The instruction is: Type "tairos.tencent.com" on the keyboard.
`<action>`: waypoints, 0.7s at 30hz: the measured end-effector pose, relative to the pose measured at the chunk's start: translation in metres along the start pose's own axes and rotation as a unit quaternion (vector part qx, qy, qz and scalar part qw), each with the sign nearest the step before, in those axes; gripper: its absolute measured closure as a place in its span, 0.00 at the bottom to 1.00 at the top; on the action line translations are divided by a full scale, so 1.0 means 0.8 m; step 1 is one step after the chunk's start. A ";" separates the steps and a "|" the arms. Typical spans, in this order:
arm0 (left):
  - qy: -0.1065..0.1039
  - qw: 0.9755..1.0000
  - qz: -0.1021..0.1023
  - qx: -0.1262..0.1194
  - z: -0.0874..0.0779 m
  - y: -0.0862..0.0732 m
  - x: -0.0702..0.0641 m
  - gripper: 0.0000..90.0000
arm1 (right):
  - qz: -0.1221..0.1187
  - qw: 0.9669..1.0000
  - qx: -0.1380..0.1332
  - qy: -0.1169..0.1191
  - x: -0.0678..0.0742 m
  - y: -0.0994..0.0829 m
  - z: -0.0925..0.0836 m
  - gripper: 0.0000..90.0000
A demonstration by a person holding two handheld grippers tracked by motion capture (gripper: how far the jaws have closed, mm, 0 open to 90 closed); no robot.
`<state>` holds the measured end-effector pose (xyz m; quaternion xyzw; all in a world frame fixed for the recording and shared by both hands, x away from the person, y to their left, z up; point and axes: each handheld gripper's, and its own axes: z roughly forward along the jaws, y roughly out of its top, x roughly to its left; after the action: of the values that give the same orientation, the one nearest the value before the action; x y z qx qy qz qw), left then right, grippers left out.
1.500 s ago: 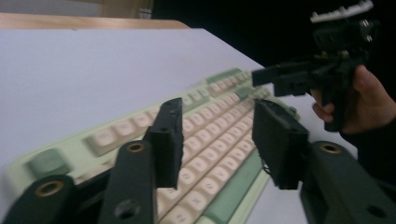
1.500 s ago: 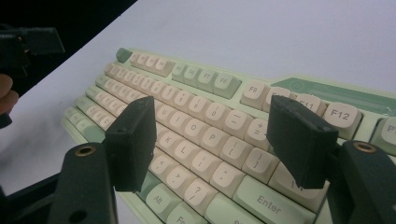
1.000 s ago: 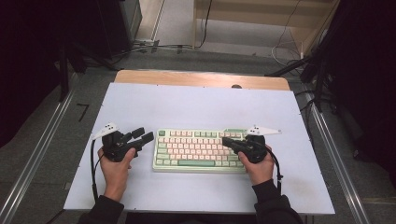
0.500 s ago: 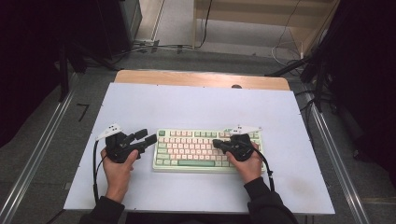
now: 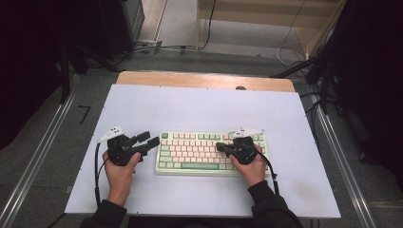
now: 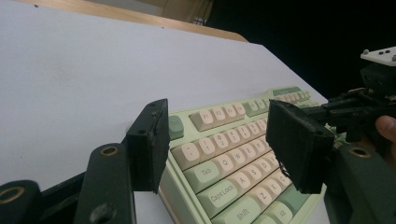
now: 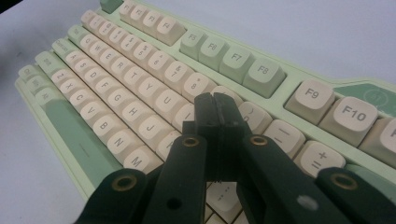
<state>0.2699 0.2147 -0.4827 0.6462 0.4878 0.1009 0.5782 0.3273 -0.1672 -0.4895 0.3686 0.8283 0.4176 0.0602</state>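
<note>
A pale green keyboard (image 5: 199, 153) with cream keys lies near the front of the white table top (image 5: 204, 107). My left gripper (image 5: 150, 138) rests on the table just off the keyboard's left end. In the left gripper view the left gripper (image 6: 219, 140) stands open, nothing between its jaws, with the keyboard (image 6: 224, 161) beyond. My right gripper (image 5: 220, 147) is shut and lies over the keyboard's right half, pointing left. In the right gripper view the right gripper (image 7: 217, 109) has its closed tips just over the keys (image 7: 116, 79) near the number row; I cannot tell whether they touch.
A wooden strip (image 5: 204, 80) runs along the table's far edge. Metal rails (image 5: 43, 156) flank the table on both sides. Cables (image 5: 157, 47) and dark stands sit on the floor behind. Bare white surface lies behind and in front of the keyboard.
My right gripper has moved left from the keyboard's right end to over its right half, then kept still. The left gripper has stayed in place.
</note>
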 end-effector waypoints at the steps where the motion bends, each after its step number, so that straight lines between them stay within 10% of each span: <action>1: -0.001 1.000 0.001 0.001 0.000 0.000 0.000 0.45 | 0.000 1.000 0.001 0.000 0.000 0.000 0.000 0.97; 13: 0.001 1.000 0.000 0.000 0.000 0.000 0.000 0.45 | 0.003 1.000 -0.028 0.008 0.004 0.006 -0.018 0.97; 21: 0.001 1.000 0.000 0.002 0.000 -0.001 0.000 0.45 | 0.018 0.997 -0.068 0.031 0.005 0.010 -0.040 0.55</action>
<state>0.2699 0.2144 -0.4835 0.6472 0.4883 0.1010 0.5766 0.3158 -0.1821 -0.4617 0.3652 0.7927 0.4855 0.0517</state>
